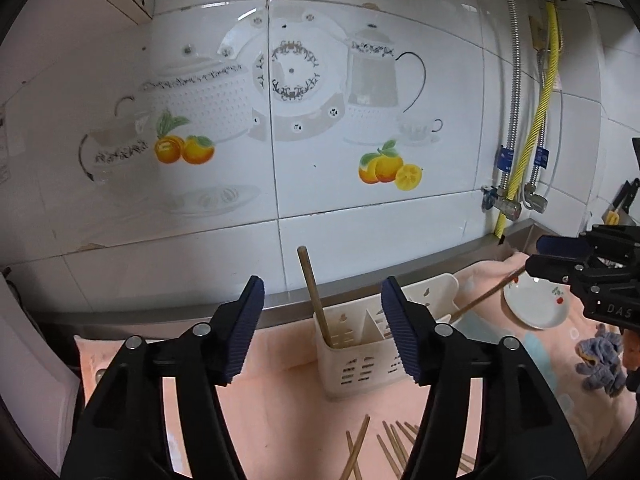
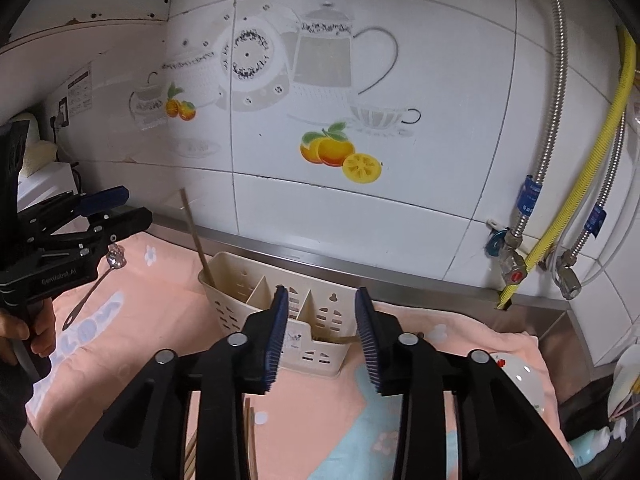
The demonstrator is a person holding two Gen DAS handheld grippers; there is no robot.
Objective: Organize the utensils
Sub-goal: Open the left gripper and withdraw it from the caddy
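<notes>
Both tools, left and right, gape empty above the caddy, chopsticks apparently just dropped in.

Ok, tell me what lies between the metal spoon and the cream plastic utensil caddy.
Only bare pink towel separates the metal spoon from the cream plastic utensil caddy; the right wrist view shows this.

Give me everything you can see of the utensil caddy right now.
The utensil caddy is cream plastic, rectangular, with slotted walls, hanging holes on the back wall and dividers forming compartments. It stands upright on the peach towel near the steel backsplash ledge. One wooden chopstick leans in its left end compartment; another chopstick slants out of the right side. Neither gripper touches it.
</notes>
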